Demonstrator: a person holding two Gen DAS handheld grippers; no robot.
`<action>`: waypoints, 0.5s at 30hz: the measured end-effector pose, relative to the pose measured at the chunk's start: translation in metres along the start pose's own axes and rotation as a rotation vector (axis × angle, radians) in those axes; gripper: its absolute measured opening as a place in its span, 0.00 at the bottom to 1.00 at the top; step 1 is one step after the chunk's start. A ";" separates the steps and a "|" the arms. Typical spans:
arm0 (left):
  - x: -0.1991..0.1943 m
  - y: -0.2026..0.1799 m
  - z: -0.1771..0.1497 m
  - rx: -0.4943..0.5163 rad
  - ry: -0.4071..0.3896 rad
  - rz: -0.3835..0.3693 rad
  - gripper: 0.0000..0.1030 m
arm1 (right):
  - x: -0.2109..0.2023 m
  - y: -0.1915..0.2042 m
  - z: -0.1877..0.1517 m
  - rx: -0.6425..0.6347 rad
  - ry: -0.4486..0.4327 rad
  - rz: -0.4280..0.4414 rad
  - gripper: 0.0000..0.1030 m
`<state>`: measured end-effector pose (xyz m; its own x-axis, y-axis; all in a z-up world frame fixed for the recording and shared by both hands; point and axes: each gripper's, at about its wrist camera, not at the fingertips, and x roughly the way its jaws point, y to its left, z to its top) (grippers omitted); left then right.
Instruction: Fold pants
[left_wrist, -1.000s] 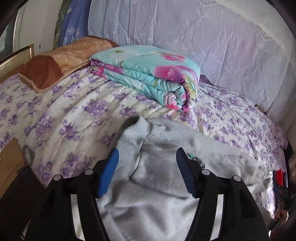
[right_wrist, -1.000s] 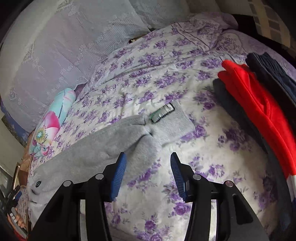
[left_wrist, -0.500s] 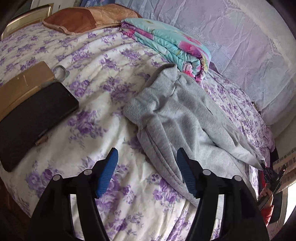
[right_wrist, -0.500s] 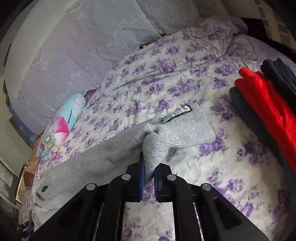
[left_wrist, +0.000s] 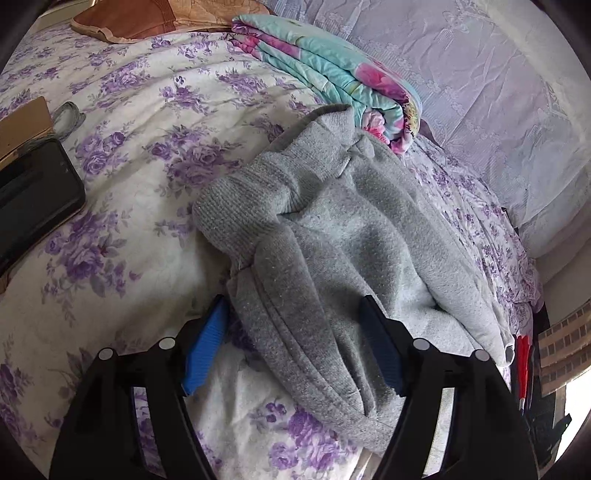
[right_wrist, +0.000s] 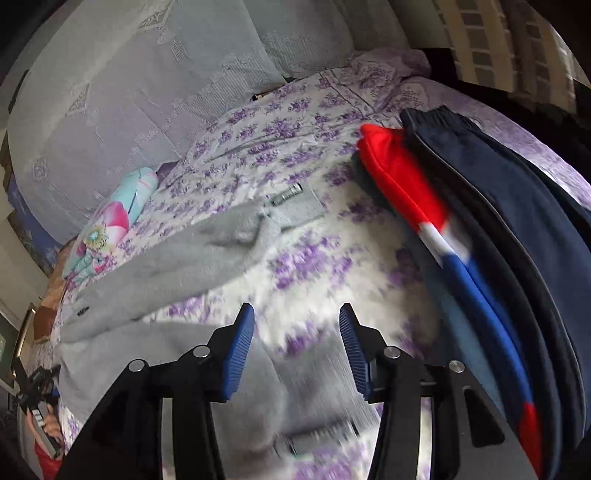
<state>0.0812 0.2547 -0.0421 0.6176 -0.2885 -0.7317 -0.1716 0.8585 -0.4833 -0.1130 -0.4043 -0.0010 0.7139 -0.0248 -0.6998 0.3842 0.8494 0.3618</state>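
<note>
Letting go of the cuff it pinched half a second ago, the right gripper now stands spread above the grey pants, which lie bunched beside the folded floral quilt; the left gripper, spread, straddles their near hem, so a fold looks next.

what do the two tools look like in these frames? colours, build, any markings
Both match. The left tool and right tool each have two black, angular plastic arms with slotted cut-outs and round silver pivot screws. Each finger ends in a bright blue, finely ribbed pad. No cables, labels or sleeves are visible in either wrist view.
</note>
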 end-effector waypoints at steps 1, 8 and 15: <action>0.000 -0.001 0.000 0.004 -0.002 0.001 0.66 | 0.000 -0.009 -0.010 0.031 0.030 0.001 0.47; -0.001 -0.001 -0.003 0.001 0.004 -0.005 0.51 | 0.018 -0.017 -0.039 0.131 0.055 0.048 0.52; -0.006 0.004 -0.007 -0.031 0.024 -0.024 0.41 | 0.002 -0.035 -0.040 0.233 0.074 0.138 0.50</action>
<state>0.0717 0.2569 -0.0424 0.6031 -0.3194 -0.7309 -0.1811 0.8375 -0.5155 -0.1487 -0.4132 -0.0394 0.7277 0.1283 -0.6738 0.4165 0.6978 0.5828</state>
